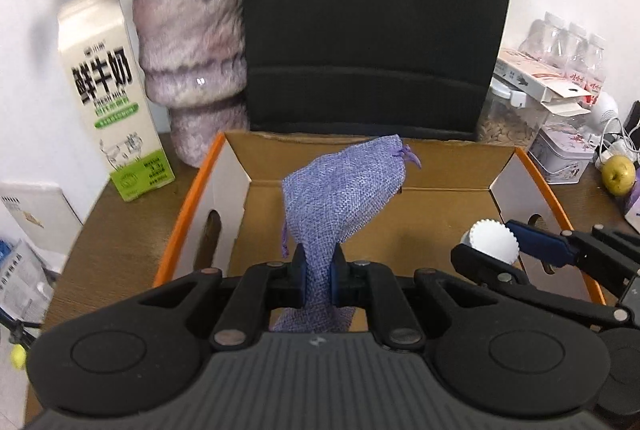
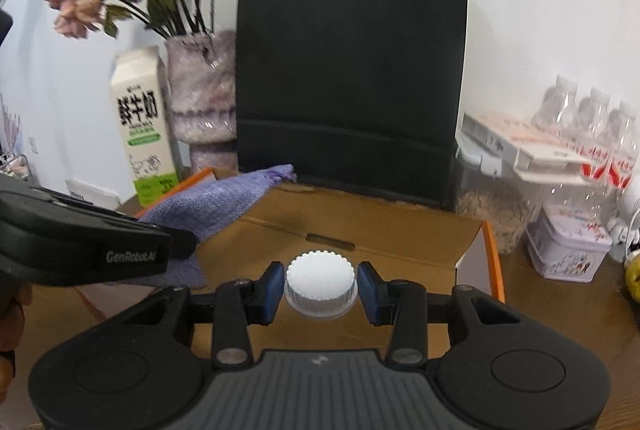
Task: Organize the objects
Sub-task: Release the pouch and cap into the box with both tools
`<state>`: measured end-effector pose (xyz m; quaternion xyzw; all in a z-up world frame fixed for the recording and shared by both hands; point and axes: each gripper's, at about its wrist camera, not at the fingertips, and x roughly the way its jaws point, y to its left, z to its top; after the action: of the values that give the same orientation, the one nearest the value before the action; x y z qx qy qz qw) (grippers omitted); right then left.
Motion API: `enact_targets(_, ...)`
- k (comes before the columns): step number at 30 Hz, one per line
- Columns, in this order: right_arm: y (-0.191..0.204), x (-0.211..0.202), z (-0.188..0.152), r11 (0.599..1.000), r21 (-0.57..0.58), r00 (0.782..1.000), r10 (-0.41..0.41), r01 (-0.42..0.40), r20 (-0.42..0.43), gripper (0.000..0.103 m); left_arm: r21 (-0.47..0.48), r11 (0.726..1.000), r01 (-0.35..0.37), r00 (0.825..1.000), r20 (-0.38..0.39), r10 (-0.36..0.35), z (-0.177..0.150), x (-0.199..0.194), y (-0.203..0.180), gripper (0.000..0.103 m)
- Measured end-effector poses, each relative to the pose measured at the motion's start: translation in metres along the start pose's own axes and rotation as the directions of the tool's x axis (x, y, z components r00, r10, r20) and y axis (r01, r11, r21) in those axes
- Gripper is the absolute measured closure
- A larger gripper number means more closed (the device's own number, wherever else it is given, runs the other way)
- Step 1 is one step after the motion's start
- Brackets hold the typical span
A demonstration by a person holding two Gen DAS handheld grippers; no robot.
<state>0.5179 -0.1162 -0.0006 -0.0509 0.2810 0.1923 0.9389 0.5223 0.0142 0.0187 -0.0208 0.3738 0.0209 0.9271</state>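
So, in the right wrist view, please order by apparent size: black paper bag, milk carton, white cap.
1. black paper bag
2. milk carton
3. white cap, though it sits nearest the camera, so it looks enlarged.

We see a purple woven drawstring pouch (image 1: 344,190) pinched at its lower part, its body rising toward one o'clock over the open cardboard box (image 1: 400,166), the tied mouth uppermost. At three o'clock from the pouch, a white ridged-cap container (image 2: 320,282) is held upright above the box, cap facing us.
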Motion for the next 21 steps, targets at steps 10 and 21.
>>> enact_targets(10, -0.003, 0.011, -0.008, 0.999, 0.002, 0.999, -0.036, 0.036, -0.013, 0.000, -0.015, 1.000, -0.011, 0.998, 0.061, 0.011, -0.004, 0.000, 0.003, 0.000)
enact_targets(21, 0.003, -0.018, -0.003, 0.999, -0.007, 0.999, -0.042, 0.043, 0.011, 0.000, -0.008, 1.000, -0.030, 0.994, 0.107, 0.030, -0.010, -0.038, 0.003, 0.000)
